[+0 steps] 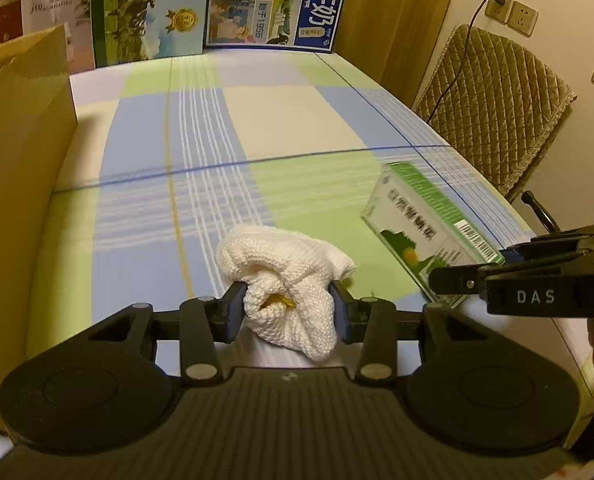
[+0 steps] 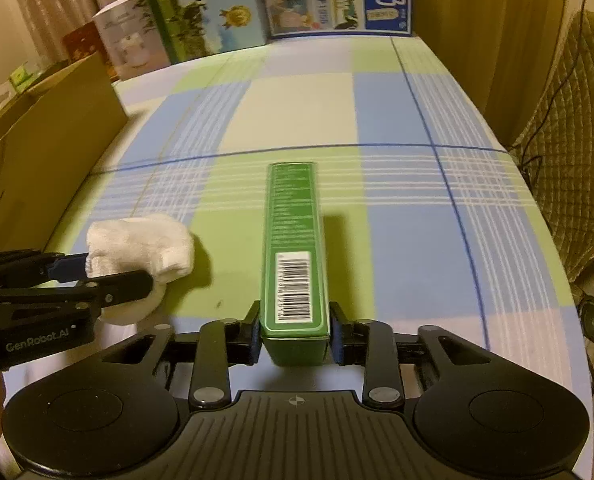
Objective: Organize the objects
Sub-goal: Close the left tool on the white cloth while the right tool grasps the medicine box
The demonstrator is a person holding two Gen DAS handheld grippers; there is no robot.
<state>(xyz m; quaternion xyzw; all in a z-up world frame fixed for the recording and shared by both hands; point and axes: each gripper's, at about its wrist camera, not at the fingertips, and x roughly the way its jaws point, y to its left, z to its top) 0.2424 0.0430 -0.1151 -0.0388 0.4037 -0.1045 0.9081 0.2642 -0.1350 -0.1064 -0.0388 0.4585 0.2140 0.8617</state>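
Left wrist view: my left gripper (image 1: pixel 289 306) pinches the white knitted cloth (image 1: pixel 287 280) between both fingers, above the checked tablecloth (image 1: pixel 297 120). Right wrist view: my right gripper (image 2: pixel 295 330) clamps the green box (image 2: pixel 293 256) by its near end.

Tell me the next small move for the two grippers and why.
Probably carry the white knitted cloth, pinched in the left gripper, left toward the cardboard box. The right gripper already clamps the green carton, so both items are held and the open box stands closest to the cloth.
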